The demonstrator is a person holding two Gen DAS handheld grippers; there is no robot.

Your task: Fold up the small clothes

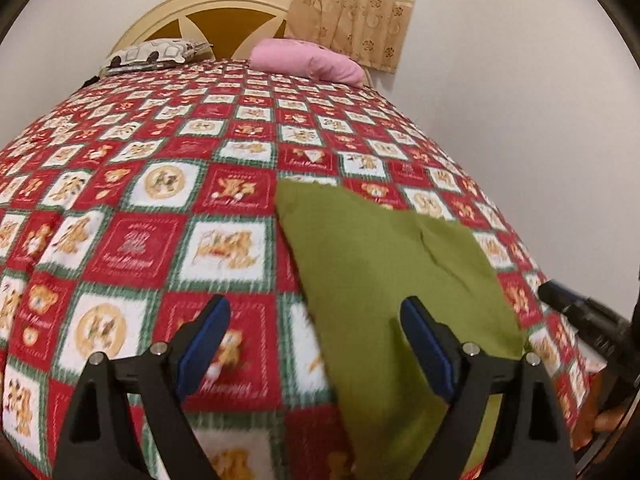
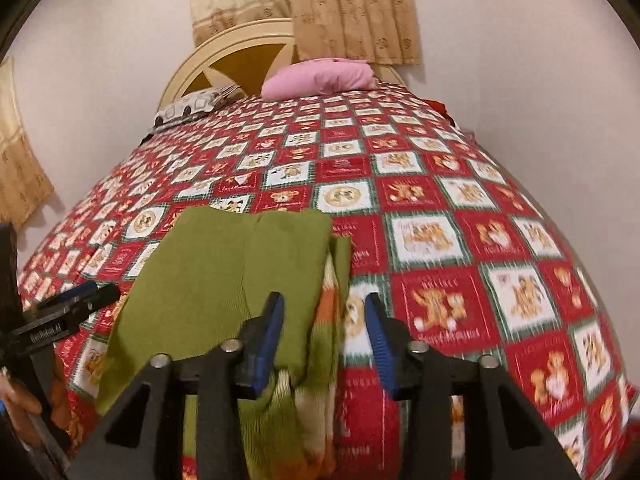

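Red, white and green teddy-bear quilt (image 1: pixel 224 200) covers the bed; a cream headboard (image 1: pixel 200 8), a pink pillow (image 1: pixel 308 60) and a patterned pillow (image 1: pixel 152 54) lie at the far end, with beige curtains (image 1: pixel 352 8) on the wall behind. Green garment (image 1: pixel 384 264) — partly folded, with an orange-and-cream striped part showing in the right wrist view — lies flat on the quilt near the bed's near edge. Left hand-held gripper (image 1: pixel 316 340): jaws spread wide; its right finger is over the garment's left part, its left finger over bare quilt, nothing pinched. Right hand-held gripper (image 2: pixel 324 340): jaws apart with a moderate gap — the garment's right edge lies beneath and between the fingers, but the pads do not press on it.
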